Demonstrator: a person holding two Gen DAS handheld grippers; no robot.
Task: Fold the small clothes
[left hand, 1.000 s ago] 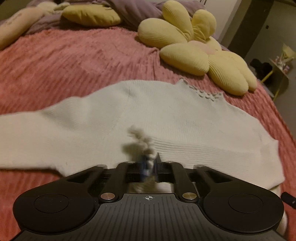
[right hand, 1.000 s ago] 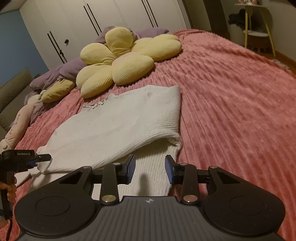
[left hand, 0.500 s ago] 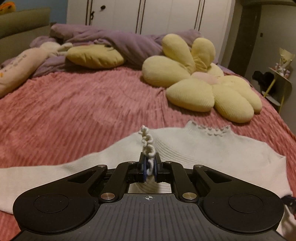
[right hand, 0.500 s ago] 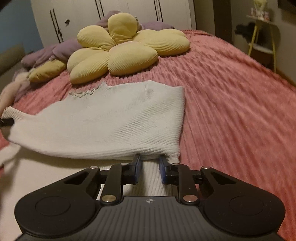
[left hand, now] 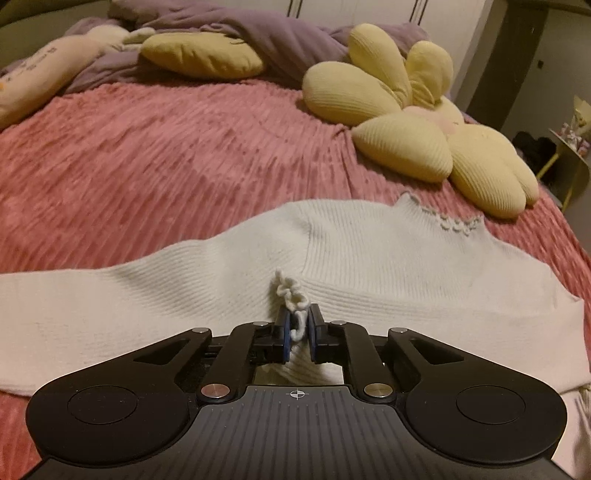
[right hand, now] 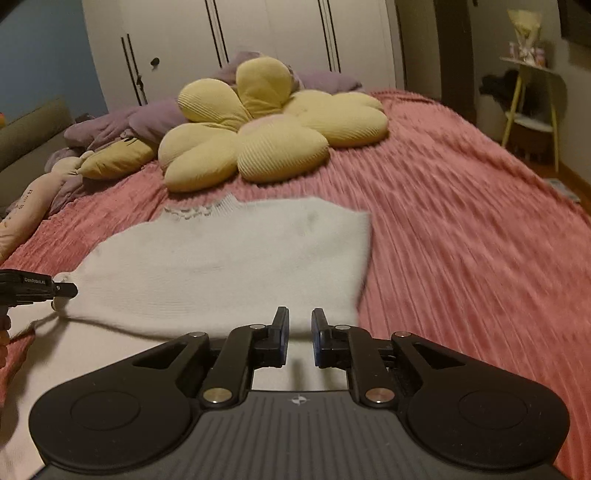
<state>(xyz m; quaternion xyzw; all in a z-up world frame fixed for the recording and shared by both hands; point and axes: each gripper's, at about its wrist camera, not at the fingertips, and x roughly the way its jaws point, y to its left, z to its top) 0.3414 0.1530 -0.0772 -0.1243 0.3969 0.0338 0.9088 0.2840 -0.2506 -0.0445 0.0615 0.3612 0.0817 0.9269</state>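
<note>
A white knit sweater (left hand: 369,258) lies on the pink bedspread, one sleeve stretched out to the left, its lacy collar toward the flower pillow. My left gripper (left hand: 297,328) is shut on the sweater's scalloped hem edge (left hand: 290,293), which sticks up between the fingers. In the right wrist view the sweater (right hand: 229,266) has its lower part folded up over the body. My right gripper (right hand: 297,334) stands slightly open over that folded edge, with nothing between the fingers. The left gripper (right hand: 55,290) shows at the far left, at the fold's corner.
A yellow flower-shaped pillow (left hand: 413,122) (right hand: 266,125) lies just beyond the sweater. Purple bedding (left hand: 258,33), a yellow cushion (left hand: 201,55) and a pink plush (left hand: 40,77) lie at the headboard end. The pink bedspread (right hand: 461,229) stretches right. A yellow side table (right hand: 532,96) stands beside the bed.
My left gripper has lifted the hem and carried it over the sweater's body. My right gripper closed on the other hem corner, carried it forward too, and has now opened and let go.
</note>
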